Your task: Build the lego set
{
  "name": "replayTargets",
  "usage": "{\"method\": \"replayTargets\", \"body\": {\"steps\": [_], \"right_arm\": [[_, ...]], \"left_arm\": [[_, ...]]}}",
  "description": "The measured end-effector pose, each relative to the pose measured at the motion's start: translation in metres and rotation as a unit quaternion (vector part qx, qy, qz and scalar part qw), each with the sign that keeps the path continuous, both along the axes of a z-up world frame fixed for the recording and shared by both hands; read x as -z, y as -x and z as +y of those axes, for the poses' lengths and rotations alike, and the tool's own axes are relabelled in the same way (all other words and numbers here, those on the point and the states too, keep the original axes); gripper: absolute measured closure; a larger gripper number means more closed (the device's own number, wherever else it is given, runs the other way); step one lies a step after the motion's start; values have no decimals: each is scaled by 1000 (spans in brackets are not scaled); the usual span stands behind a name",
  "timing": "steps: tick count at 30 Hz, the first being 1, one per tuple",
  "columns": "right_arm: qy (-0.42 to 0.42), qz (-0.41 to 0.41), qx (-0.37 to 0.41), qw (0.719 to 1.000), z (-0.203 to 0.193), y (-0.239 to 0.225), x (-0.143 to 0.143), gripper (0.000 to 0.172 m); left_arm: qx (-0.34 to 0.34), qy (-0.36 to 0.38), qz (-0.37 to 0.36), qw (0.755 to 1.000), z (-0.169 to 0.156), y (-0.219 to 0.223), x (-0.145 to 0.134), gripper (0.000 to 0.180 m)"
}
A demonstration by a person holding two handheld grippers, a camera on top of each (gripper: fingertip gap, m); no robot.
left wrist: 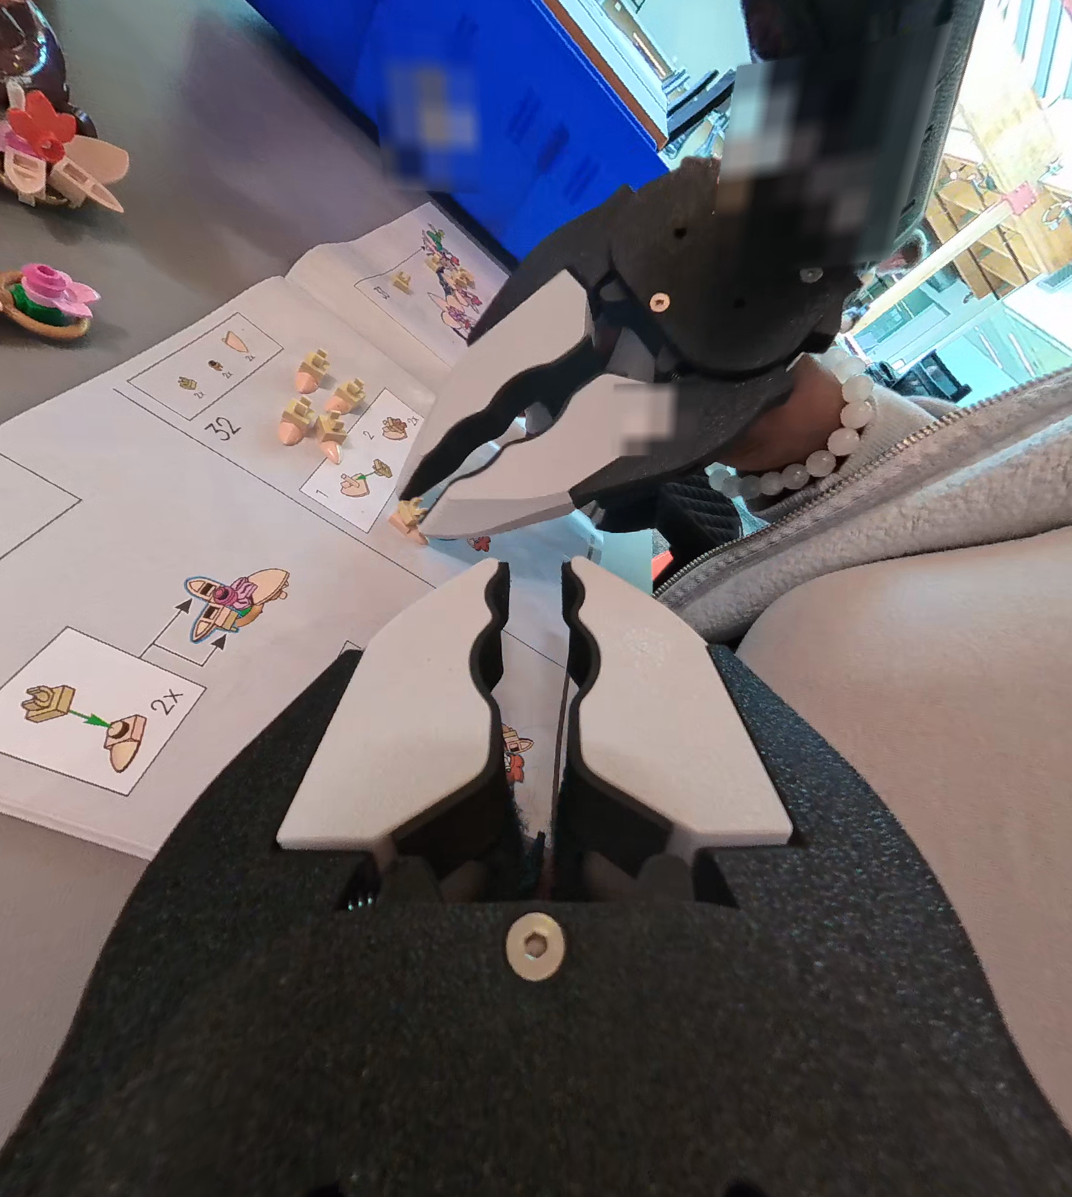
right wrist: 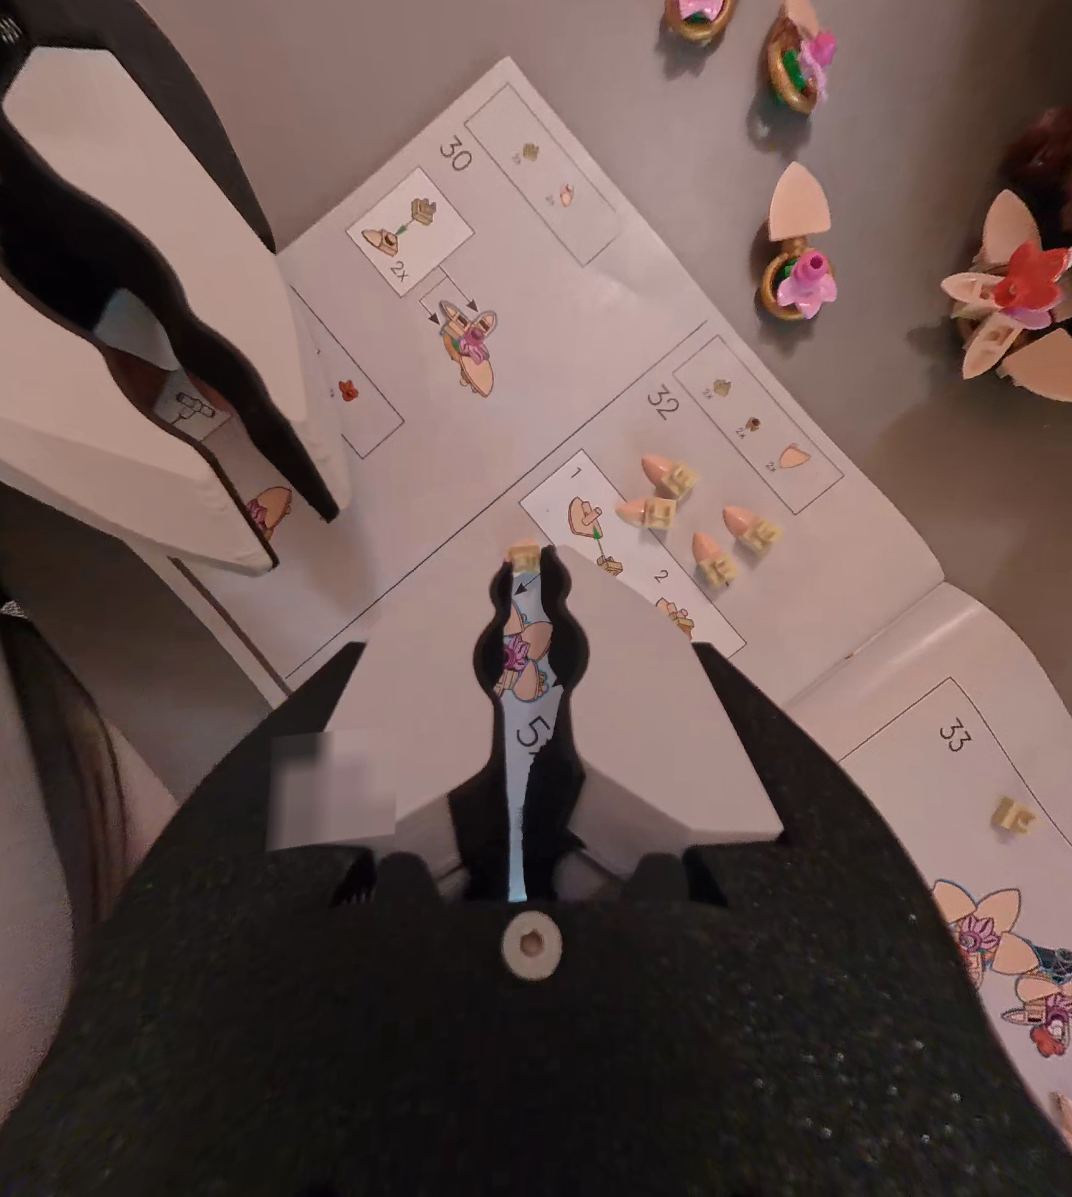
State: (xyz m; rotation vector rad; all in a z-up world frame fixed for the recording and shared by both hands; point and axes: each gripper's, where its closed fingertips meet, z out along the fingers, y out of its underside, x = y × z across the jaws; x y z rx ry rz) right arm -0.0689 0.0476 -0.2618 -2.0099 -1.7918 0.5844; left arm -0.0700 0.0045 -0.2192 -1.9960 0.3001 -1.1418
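The right gripper (right wrist: 525,558) is pinching a small tan-and-peach brick piece (right wrist: 524,555) at its very fingertips, pads pressing on both sides, with the piece's peach tip touching the open instruction booklet (right wrist: 559,337). The left gripper (left wrist: 535,573) is hovering just beside it over the booklet's near edge, jaws a narrow way apart and gripping nothing; printed page is showing through the gap. Four more tan-and-peach pieces (right wrist: 695,518) are lying loose in a cluster on the same page, near the held one but apart from it, with bare paper between. A single tan clip (right wrist: 1014,821) is sitting alone on the facing page. The booklet is lying on a grey table (right wrist: 326,97), its spine curling upward. Beyond the far page edge, well apart from both grippers, two gold ring pieces carrying pink flowers (right wrist: 802,285) are resting on the table, and a brown assembly with peach petals and a red flower (right wrist: 1025,304) is standing at the table's side. A blue box (left wrist: 488,116) is bounding the table behind the booklet.
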Motion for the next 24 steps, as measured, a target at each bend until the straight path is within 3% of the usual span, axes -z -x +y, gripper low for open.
{"method": "replayTargets", "body": {"steps": [6,15,24], "right_arm": [[-19,-30,-48,998,0,0,-4,165],[-62,-124,-203,969,3,-3,-8,165],[-25,-153,-221,963,1,0,-2,165]], "left_arm": [[1,1,1,1000,0,0,0,165],[0,-2,-5,1000,0,0,-1,165],[1,-2,-6,1000,0,0,-1,165]]}}
